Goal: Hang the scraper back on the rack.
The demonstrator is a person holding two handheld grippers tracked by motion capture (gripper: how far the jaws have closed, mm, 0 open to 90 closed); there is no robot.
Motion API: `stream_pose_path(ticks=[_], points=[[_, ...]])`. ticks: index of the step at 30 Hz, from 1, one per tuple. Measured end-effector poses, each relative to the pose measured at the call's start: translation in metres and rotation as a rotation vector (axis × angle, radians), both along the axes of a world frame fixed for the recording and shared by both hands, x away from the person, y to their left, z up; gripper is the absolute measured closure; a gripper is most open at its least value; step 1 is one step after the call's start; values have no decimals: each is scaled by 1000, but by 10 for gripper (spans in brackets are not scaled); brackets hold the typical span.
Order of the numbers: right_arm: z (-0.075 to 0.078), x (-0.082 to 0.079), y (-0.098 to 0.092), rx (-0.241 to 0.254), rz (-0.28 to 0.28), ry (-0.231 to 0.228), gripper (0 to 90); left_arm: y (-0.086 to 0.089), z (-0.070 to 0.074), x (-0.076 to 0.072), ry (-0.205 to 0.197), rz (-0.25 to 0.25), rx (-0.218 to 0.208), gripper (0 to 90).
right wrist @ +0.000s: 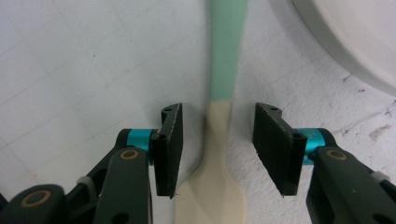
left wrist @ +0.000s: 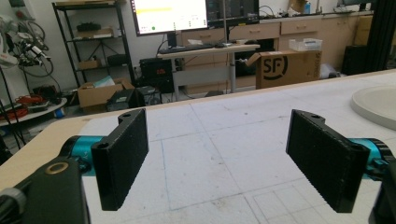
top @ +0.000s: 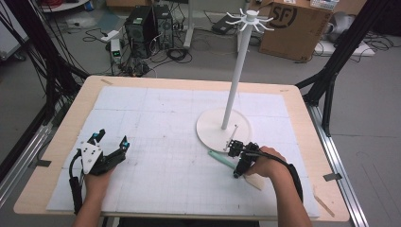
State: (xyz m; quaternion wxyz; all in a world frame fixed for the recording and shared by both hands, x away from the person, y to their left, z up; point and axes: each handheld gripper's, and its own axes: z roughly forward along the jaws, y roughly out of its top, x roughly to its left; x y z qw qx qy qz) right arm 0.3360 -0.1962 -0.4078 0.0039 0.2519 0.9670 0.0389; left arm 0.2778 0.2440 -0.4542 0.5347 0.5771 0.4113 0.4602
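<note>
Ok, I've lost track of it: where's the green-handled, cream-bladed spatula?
The spatula lies flat between the right gripper pads, untouched, beside the white round stand base.

I see a spatula [right wrist: 219,140], green handle and cream blade, lying flat on the table mat [top: 156,123] near its front right corner.
</note>
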Motion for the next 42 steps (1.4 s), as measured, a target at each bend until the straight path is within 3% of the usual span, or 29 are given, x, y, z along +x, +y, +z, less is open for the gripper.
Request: stream_pose_path(ticks=[5, 11, 15, 24, 42], points=[[1, -1, 4, -30, -8, 3, 549, 0, 0, 0, 1, -1, 2, 215], [1, -1, 4, -19, 15, 3, 636, 0, 0, 0, 0, 0, 2, 215], [2, -2, 5, -20, -9, 10, 668, 0, 0, 0, -1, 0, -2, 215], [2, -1, 4, -16, 2, 6, 739, 0, 0, 0, -1, 0, -2, 215], [2, -3, 3, 3, -11, 11, 798, 0, 0, 0, -1, 1, -2, 215]])
